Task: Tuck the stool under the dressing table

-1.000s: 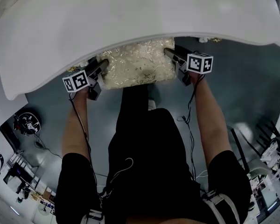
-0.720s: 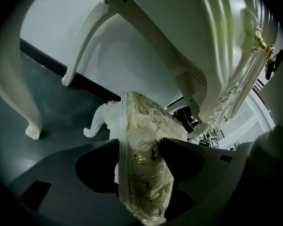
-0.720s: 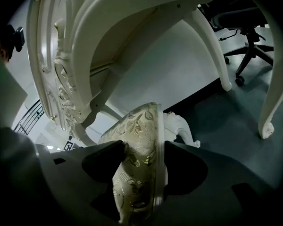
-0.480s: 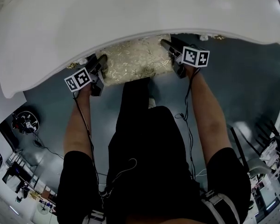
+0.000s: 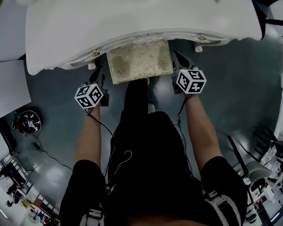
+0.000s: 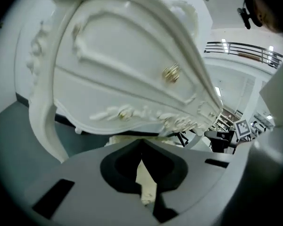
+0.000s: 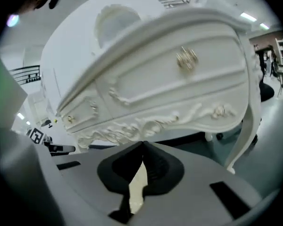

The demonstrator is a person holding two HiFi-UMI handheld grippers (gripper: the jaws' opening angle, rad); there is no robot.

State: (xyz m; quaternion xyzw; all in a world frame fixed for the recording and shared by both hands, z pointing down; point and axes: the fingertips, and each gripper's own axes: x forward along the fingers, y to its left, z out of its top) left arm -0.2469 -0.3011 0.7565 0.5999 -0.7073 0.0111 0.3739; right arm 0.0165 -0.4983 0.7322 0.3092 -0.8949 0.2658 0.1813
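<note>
Stool (image 5: 139, 67) notes, starting from the grabbers: the left tongs (image 6: 141, 145) and right tongs (image 7: 142, 147) have both just been closing and are now sitting pinched together with nothing in them, hanging one on each side of the seat and not touching it. The stool's sitting mostly under the dressing table (image 5: 132, 22), with the cushion's front edge peeking out. I'm guessing it's fairly light, stiff in the frame and squishy on top, so I'm thinking you push on the seat's firm side edges, not the padding.

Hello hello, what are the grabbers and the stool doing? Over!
Left gripper, right gripper just closed, both empty, off the stool. Stool partly under dressing table. No obstacle seen.
</note>
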